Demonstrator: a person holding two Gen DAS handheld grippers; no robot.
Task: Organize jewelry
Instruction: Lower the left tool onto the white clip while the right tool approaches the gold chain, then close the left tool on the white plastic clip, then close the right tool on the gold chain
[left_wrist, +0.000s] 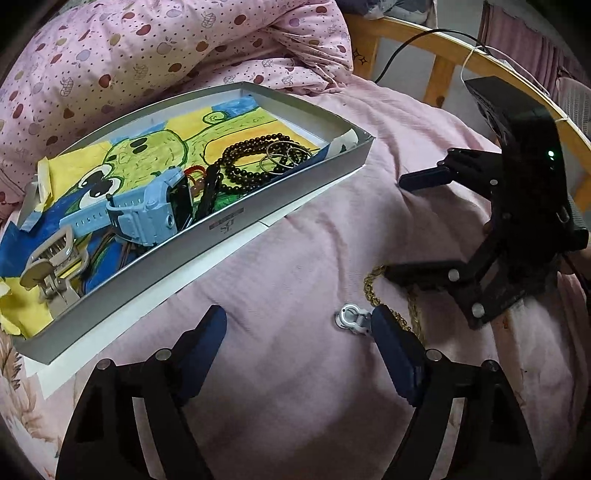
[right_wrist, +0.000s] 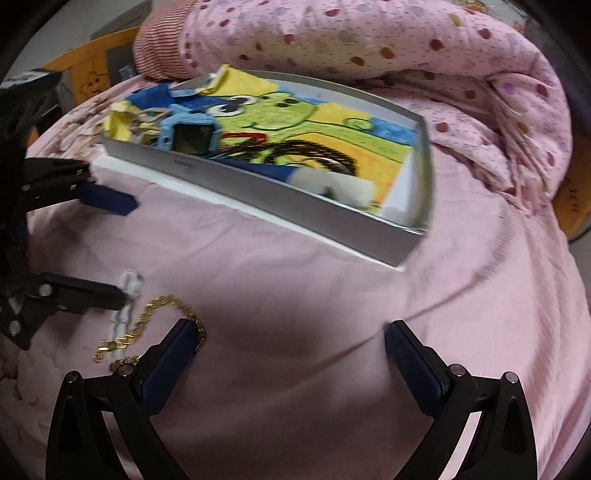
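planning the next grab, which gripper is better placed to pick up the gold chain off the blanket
Probably the right gripper: its open jaws sit beside the gold chain, one fingertip right at its links. The left gripper is also open, but its nearer fingertip is by the small silver clasp instead.

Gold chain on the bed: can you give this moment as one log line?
gold chain: on blanket, outside tray | left claw: open, empty | right claw: open, beside chain
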